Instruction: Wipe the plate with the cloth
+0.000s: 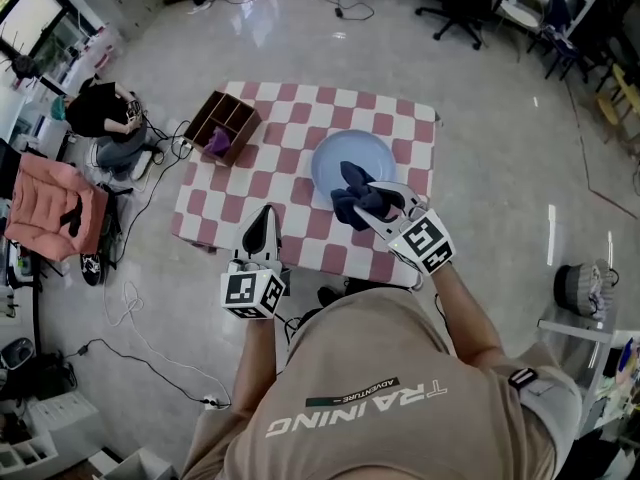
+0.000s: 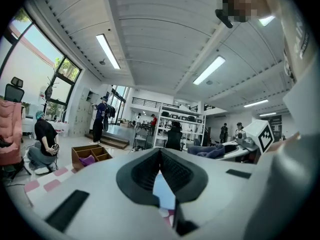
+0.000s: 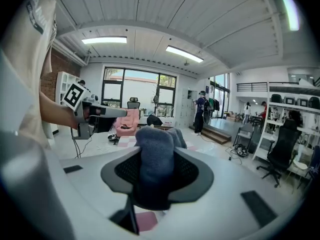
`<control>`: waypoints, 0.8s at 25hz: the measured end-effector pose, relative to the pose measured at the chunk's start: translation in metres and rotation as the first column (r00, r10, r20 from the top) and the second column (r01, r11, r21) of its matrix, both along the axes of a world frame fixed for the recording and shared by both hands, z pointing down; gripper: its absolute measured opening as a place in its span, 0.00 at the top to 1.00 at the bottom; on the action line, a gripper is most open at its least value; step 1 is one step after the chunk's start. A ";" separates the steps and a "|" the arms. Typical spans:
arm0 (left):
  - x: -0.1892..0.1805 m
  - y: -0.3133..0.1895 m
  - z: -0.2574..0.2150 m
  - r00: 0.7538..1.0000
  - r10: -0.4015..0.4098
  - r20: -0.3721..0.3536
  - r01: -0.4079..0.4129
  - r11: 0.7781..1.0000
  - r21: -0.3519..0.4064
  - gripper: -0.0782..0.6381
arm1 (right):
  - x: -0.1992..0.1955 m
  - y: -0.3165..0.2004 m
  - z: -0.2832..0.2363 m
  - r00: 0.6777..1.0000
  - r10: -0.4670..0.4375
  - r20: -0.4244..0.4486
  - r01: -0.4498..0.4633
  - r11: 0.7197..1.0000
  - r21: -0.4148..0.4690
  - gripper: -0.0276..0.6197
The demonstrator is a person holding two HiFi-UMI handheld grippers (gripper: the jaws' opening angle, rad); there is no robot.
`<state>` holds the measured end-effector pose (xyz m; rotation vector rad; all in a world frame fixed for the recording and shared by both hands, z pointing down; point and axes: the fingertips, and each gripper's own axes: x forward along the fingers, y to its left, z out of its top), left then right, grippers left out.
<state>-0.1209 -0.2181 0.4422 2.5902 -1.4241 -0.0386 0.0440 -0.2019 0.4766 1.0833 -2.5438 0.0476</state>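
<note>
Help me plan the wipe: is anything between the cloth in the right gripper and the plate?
Nothing visible is. The dark blue cloth, clamped in the right gripper, is right over the light-blue plate, whose bare surface carries nothing else. The wooden box and the left gripper sit off to the side.

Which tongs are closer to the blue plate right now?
Right. The right tongs, clamped on the dark cloth, hang over the near edge of the plate. The left tongs, shut and empty, sit off to its left above the near edge of the table.
</note>
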 end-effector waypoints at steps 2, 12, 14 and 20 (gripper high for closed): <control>0.007 -0.007 0.001 1.000 0.001 0.016 -0.001 1.000 -0.004 0.88 | 0.006 -0.011 0.006 1.000 -0.006 0.003 0.006 1.000 -0.012 0.70; 0.027 -0.028 0.015 0.999 -0.024 0.043 0.027 0.997 -0.070 0.88 | 0.023 -0.074 0.081 0.998 -0.052 0.024 0.055 0.986 -0.159 0.70; 0.027 -0.029 0.017 0.998 -0.028 0.057 0.032 0.997 -0.070 0.88 | 0.022 -0.087 0.101 0.998 -0.065 0.001 0.064 0.979 -0.195 0.70; 0.017 -0.030 0.030 1.000 -0.025 0.018 0.027 0.993 -0.115 0.88 | 0.004 -0.111 0.173 0.980 -0.162 -0.119 0.115 0.938 -0.328 0.70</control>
